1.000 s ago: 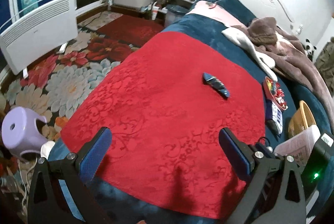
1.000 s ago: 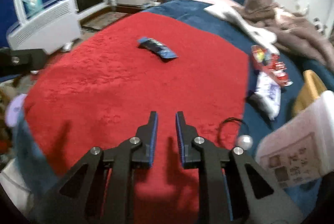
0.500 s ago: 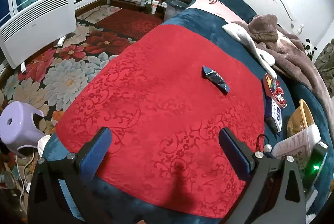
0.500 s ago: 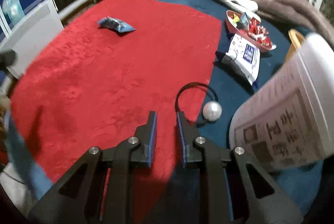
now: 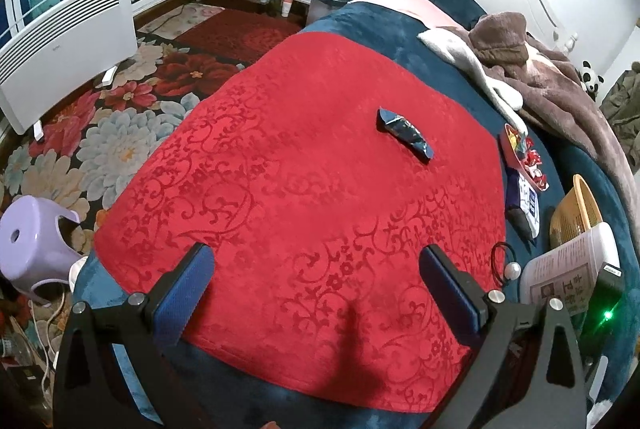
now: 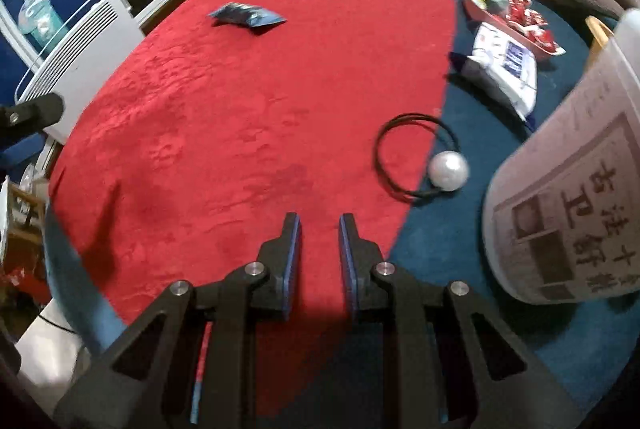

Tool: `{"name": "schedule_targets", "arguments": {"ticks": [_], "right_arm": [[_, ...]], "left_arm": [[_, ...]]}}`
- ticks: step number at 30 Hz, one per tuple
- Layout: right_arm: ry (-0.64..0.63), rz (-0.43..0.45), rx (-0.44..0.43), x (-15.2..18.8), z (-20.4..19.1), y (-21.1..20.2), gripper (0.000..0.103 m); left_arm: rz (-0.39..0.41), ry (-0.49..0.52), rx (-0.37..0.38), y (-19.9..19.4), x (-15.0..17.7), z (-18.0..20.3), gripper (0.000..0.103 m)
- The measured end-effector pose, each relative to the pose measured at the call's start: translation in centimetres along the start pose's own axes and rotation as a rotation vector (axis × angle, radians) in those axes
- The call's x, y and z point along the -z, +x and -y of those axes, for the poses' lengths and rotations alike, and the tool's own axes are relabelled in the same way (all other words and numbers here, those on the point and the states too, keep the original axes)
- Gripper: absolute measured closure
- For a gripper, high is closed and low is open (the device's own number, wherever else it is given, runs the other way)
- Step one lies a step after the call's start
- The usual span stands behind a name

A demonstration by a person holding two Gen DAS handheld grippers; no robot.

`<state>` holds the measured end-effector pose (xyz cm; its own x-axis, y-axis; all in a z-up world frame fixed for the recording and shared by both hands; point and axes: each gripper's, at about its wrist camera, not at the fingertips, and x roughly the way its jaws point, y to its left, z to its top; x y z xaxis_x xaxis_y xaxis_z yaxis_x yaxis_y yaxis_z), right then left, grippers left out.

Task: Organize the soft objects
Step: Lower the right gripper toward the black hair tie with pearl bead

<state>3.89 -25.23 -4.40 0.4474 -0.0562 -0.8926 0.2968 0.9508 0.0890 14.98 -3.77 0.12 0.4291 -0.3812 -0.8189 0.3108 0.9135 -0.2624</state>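
Blue snack packet [image 5: 405, 133] lies flat mid red cloth [image 5: 280, 169], far side, touching nothing; well apart from both grippers; print on it too small to read. Black hair tie [image 6: 414, 159] with pearl bead [image 6: 448, 171] straddles the cloth's right edge: loop partly on red, bead on the blue bedcover [image 6: 460, 229]; in the left wrist view it's half hidden behind the finger. White soft pack [image 6: 506, 71] sits on the bedcover past the tie, just beside the red tray [image 6: 516, 15] of wrapped sweets; can't tell if they touch. White tub [image 6: 572, 169] with printed label looms at right, cut off by the frame edge; its base isn't visible. Yellow basket [image 5: 576, 213] is partly hidden behind the tub.

Right gripper [image 6: 319, 225] tilts down over the near cloth edge; jaws nearly closed, narrow gap, nothing between them; hair tie just ahead and to its right, not touching. Left gripper [image 5: 316, 261] hovers over the cloth's near side; jaws spread wide, empty.

Brown blanket [image 5: 560, 89] is heaped at the far right; purple stool [image 5: 32, 241] and white heater [image 5: 68, 41] stand on the floor, left; motion blur softens the right wrist view.
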Motion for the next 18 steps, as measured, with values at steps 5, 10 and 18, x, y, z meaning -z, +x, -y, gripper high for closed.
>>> {"name": "schedule_targets", "arguments": {"ticks": [5,10,18], "right_arm": [[0.008,-0.027,0.029,-0.4,-0.5,1.1,0.082],[-0.059,0.077,-0.031,-0.1,-1.5,-1.2,0.082],[-0.076,0.148,-0.191,-1.0,-3.6,-5.1,0.057]], "left_arm": [[-0.004,0.013,0.001,0.1,0.2,0.4,0.0],[-0.023,0.054,0.028,0.6,0.6,1.5,0.0],[-0.051,0.221,-0.057,2.4,2.8,4.8,0.001]]}}
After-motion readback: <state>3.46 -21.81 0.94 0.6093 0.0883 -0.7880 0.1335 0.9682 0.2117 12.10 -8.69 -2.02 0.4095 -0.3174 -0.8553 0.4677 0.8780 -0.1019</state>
